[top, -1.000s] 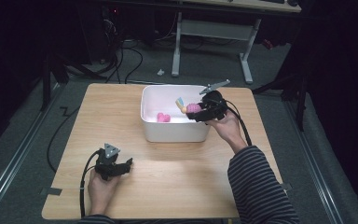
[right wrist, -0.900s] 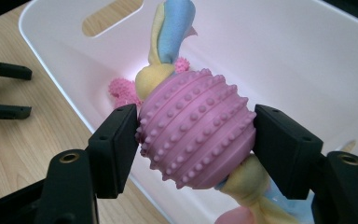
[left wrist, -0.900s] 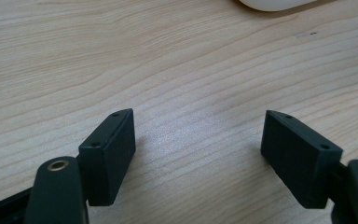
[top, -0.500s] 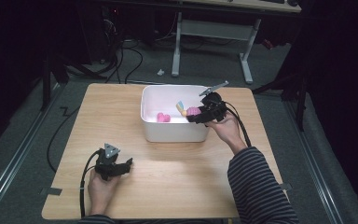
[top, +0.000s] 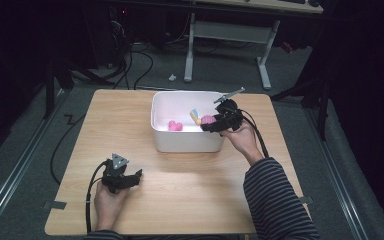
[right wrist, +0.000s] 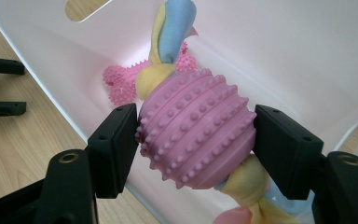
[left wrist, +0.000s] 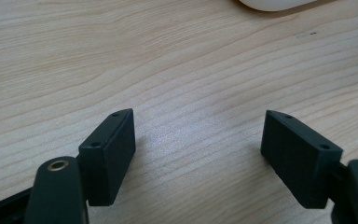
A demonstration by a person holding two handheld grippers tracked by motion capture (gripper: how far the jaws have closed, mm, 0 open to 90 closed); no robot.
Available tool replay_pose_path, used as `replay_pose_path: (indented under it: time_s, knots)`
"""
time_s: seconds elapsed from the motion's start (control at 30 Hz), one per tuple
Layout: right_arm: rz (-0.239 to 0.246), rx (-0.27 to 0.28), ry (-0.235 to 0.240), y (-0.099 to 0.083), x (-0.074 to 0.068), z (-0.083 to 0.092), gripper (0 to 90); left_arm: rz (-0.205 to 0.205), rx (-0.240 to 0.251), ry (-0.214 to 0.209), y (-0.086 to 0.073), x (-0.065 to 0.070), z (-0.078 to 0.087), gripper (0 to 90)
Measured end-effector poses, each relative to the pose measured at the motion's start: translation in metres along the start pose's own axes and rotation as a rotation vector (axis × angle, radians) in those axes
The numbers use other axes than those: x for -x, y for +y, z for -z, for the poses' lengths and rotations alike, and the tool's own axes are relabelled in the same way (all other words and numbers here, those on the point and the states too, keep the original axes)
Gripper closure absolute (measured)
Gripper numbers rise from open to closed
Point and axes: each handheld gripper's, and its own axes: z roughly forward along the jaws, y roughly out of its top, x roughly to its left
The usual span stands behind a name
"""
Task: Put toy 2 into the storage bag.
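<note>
High view: wooden table (top: 190, 200) on grey carpet (top: 25, 150); left tool (top: 136, 175) apart, right tool (top: 207, 125) clamped on pink ball (top: 208, 119).

**Pink studded ball toy held over a white bin**

A pink rubber ball toy (right wrist: 196, 128), ribbed and covered in small studs, has a knotted yellow and blue cloth strip running through it and out both ends. The right gripper (right wrist: 196, 135) holds it by its sides, above the right part of a white plastic bin (top: 180, 142). A pink spiky bone toy (right wrist: 121, 81) lies on the bin's floor.
</note>
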Motion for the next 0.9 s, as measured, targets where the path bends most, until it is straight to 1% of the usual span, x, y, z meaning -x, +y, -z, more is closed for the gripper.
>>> replay_pose_path:
  time_s: [0.27, 0.33, 0.37, 0.43, 0.53, 0.57, 0.6, 0.63, 0.73, 0.9]
  knots:
    - [-0.006, -0.005, -0.004, 0.0, 0.0, 0.0, 33.0, 0.0, -0.001, -0.001, 0.0, 0.0, 0.0, 26.6]
    - [-0.008, -0.003, -0.003, 0.0, 0.0, 0.0, 32.7, 0.0, 0.0, 0.0, 0.0, 0.0, 0.0, 26.6]
    - [-0.003, 0.008, 0.003, 0.0, 0.001, 0.0, 31.9, 0.0, -0.001, -0.001, 0.0, 0.0, 0.0, 26.6]
    - [-0.022, 0.004, 0.009, 0.001, 0.0, 0.002, 30.8, 0.0, -0.001, -0.001, 0.0, 0.0, 0.0, 26.6]
    - [-0.009, 0.01, 0.005, 0.002, -0.001, 0.004, 30.0, 0.0, 0.0, -0.001, 0.0, 0.0, 0.0, 26.2]
    - [-0.014, 0.015, 0.005, 0.002, -0.001, 0.005, 29.6, -0.001, 0.0, -0.001, 0.0, 0.0, 0.0, 26.2]
    - [-0.012, 0.033, 0.003, 0.001, -0.001, 0.008, 29.6, 0.0, 0.0, -0.001, 0.0, 0.0, 0.0, 26.1]
    - [-0.012, 0.033, 0.003, 0.001, -0.001, 0.008, 29.6, -0.001, -0.001, -0.001, 0.0, 0.0, 0.0, 26.1]
    - [-0.016, 0.067, -0.001, -0.001, -0.002, 0.016, 29.9, -0.001, -0.001, -0.001, 0.0, 0.0, 0.0, 26.1]
    - [-0.016, 0.13, -0.019, -0.009, -0.005, 0.035, 30.5, -0.001, -0.001, -0.001, 0.0, 0.0, 0.0, 26.1]
